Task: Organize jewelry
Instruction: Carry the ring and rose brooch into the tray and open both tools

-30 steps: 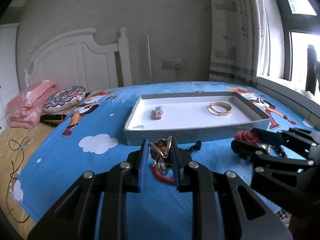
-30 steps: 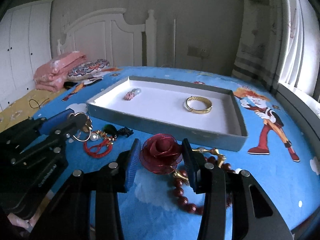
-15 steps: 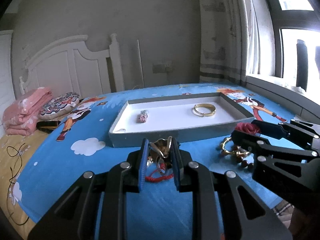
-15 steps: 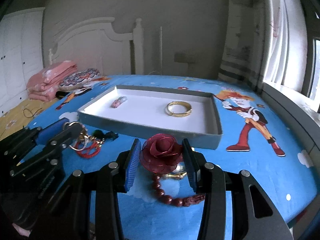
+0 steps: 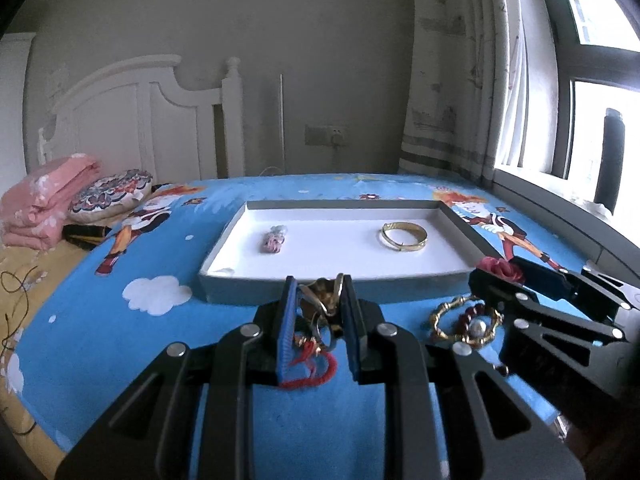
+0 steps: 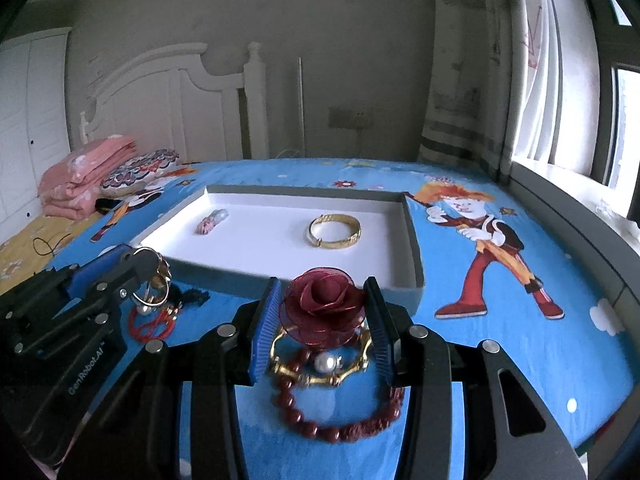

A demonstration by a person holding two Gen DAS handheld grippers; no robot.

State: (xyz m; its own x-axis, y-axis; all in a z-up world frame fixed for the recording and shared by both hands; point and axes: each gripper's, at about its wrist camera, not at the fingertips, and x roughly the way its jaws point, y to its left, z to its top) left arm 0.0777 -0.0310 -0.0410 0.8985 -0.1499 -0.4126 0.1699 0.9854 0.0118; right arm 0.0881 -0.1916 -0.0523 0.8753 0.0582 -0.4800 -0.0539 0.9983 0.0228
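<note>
Blue cartoon bedsheet carries a grey tray at twelve o'clock of both grippers. Right gripper is clamped on a red rose (beads beneath); left gripper pinches gold rings.

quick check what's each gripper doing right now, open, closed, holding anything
Left gripper: shut on the gold rings.
Right gripper: shut on the red rose ornament.

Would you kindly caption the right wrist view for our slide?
Right hand-held gripper clasping a red rose ornament before the jewelry tray.
</note>
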